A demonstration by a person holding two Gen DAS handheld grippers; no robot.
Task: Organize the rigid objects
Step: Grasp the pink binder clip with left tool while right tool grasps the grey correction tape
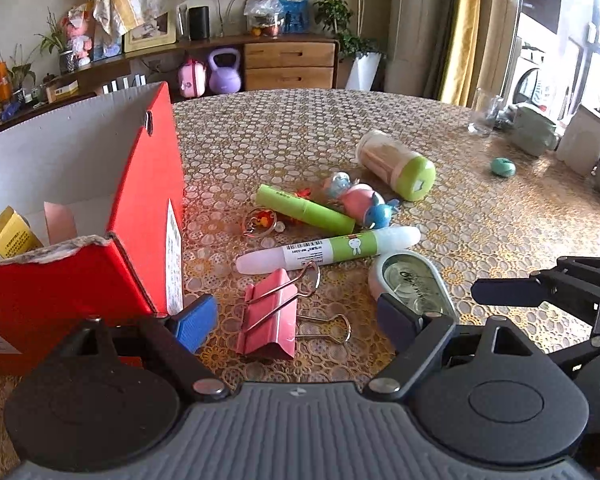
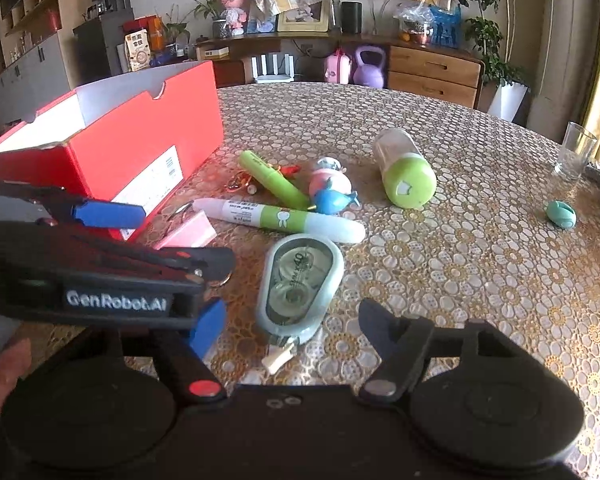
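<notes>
My left gripper [image 1: 296,322] is open low over the table, with a pink binder clip [image 1: 268,320] lying between its blue pads [image 1: 194,320], untouched. My right gripper [image 2: 294,330] is also open. A pale green correction tape dispenser [image 2: 300,284] lies flat between its fingers, and neither pad presses on it. Beyond lie a white and green glue pen [image 1: 328,248], a green highlighter [image 1: 304,210], a pink and blue toy [image 1: 364,200], a key ring [image 1: 260,220] and a toppled jar with a green lid [image 1: 396,164]. An open red box [image 1: 140,208] stands at the left.
A small yellow carton [image 1: 10,232] sits inside the red box. A teal oval object [image 1: 502,167], a drinking glass [image 1: 484,112] and grey containers stand at the table's far right. A patterned cloth covers the round table [image 2: 460,260]. A person's hand [image 2: 0,376] shows at the left edge.
</notes>
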